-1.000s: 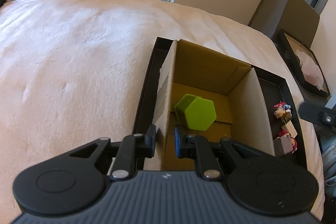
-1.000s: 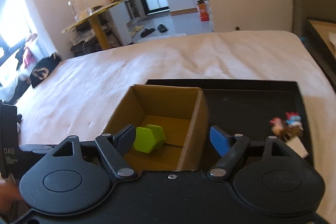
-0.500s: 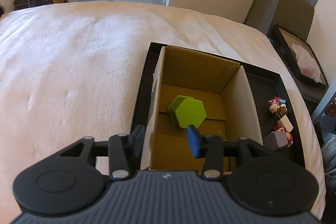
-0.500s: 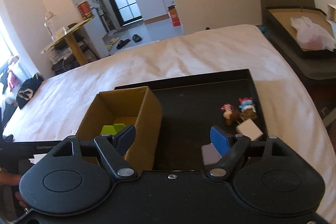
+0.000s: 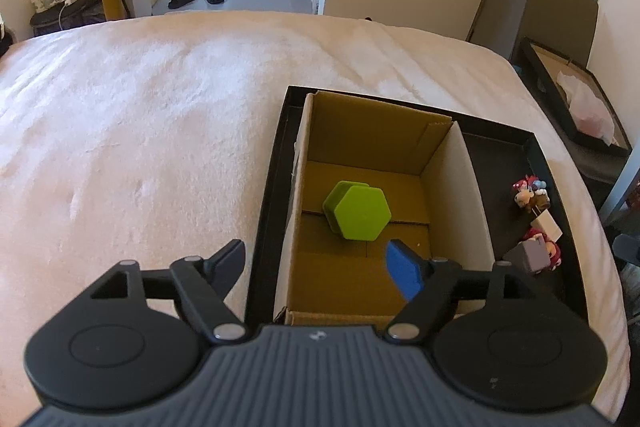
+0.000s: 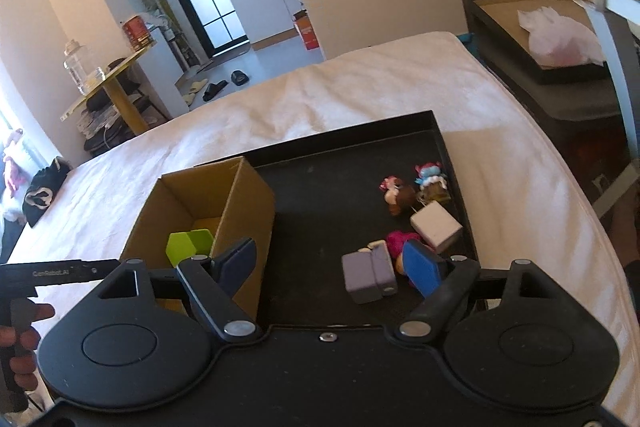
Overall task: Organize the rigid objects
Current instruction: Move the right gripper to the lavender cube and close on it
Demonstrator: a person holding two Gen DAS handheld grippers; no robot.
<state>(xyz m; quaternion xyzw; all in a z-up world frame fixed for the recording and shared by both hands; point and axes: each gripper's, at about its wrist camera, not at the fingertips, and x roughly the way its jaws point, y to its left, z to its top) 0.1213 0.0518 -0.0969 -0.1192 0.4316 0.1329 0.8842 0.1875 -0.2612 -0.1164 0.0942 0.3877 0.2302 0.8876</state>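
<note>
L tongs [image 5: 316, 263] have just been opening and now stand wide apart w/ nothing held; the near-left wall of the cardboard box [image 5: 456, 195] sits in the gap, not pinched, one finger outside over the bed [image 5: 140, 115], the blue-padded finger inside the box. Just beyond that blue pad the green hexagonal block [image 5: 362, 213] stands on the box floor, clear of both fingers, roughly mid-box. The box is open-topped and sits in the left part of a black tray [image 5: 268, 203], which lies on the bed's pale blanket.

R tongs [image 6: 332, 263] are also spread wide, gripping nothing. Between their fingers, lower down on the tray floor, lies a grey block [image 6: 366, 277], no contact visible. Touching its right side is a small figure w/ pink top [image 6: 400, 241], partly hidden by the blue pad. Just past that a white cube [image 6: 436, 227], and further back two small dolls [image 6: 416, 189] side by side near the tray's [image 6: 440, 131] right wall. The R tongs' left finger overlaps the box's [image 6: 248, 199] right wall in view; touching or not can't be told. The green block [image 6: 186, 247] shows inside the box from this side too.

At far left of the R view, a person's hand [image 6: 20, 331] grips the handle of the other tool
</note>
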